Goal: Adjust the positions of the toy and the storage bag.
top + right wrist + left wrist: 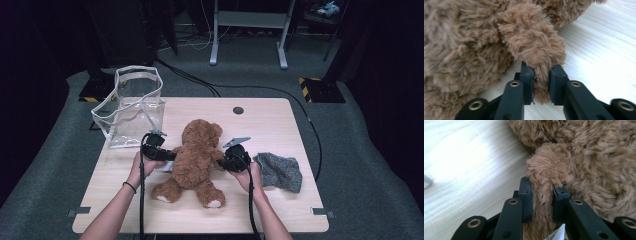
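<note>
A brown teddy bear (pixel 196 157) lies on its back in the middle of the wooden table (pixel 270 130). My left gripper (pixel 170 155) is shut on the bear's arm at the picture's left; in the left gripper view the pads press the fur of that arm (pixel 543 182), with a white label (pixel 556 235) below. My right gripper (pixel 221 163) is shut on the bear's other arm; in the right gripper view the furry arm (pixel 536 45) is squeezed between the pads just above the table.
A clear plastic bag (pixel 131 106) with white trim stands open at the table's back left corner. A grey knitted cloth (pixel 280 171) lies right of my right hand. A small dark round hole (pixel 238 110) sits near the far edge.
</note>
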Action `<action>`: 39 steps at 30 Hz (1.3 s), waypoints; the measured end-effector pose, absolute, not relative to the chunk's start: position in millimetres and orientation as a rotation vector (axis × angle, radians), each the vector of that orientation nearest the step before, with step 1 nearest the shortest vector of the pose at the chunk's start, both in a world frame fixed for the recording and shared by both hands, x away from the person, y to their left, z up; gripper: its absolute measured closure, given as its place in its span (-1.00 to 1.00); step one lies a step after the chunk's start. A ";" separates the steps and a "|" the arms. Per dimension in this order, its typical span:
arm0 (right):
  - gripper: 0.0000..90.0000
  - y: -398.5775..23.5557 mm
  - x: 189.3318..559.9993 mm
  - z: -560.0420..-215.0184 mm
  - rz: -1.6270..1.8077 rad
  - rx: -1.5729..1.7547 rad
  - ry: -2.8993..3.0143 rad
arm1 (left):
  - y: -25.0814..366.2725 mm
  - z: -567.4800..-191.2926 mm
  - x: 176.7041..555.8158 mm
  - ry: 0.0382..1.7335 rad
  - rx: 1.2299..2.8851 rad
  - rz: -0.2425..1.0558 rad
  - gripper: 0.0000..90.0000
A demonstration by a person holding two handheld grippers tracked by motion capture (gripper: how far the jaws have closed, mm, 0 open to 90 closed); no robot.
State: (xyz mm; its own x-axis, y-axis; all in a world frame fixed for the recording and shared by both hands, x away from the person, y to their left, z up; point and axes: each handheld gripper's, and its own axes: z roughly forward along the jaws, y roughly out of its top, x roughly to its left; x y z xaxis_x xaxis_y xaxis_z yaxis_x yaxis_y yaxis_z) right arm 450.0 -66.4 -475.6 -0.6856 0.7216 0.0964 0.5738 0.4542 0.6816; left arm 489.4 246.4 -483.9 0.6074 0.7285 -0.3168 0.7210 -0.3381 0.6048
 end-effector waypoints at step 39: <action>-0.94 -199.7 392.1 -499.3 0.808 1.491 1.973 | 162.6 -421.9 502.3 1.267 2.103 0.048 -1.00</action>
State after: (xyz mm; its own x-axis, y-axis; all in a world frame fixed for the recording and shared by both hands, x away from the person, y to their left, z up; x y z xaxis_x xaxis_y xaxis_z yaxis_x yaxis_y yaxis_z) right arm 392.1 -199.7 -499.3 -0.2477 0.9670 -0.0597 0.6475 0.2110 0.7323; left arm 502.3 162.6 -421.9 0.5271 0.7961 -0.2972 0.7713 -0.3013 0.5606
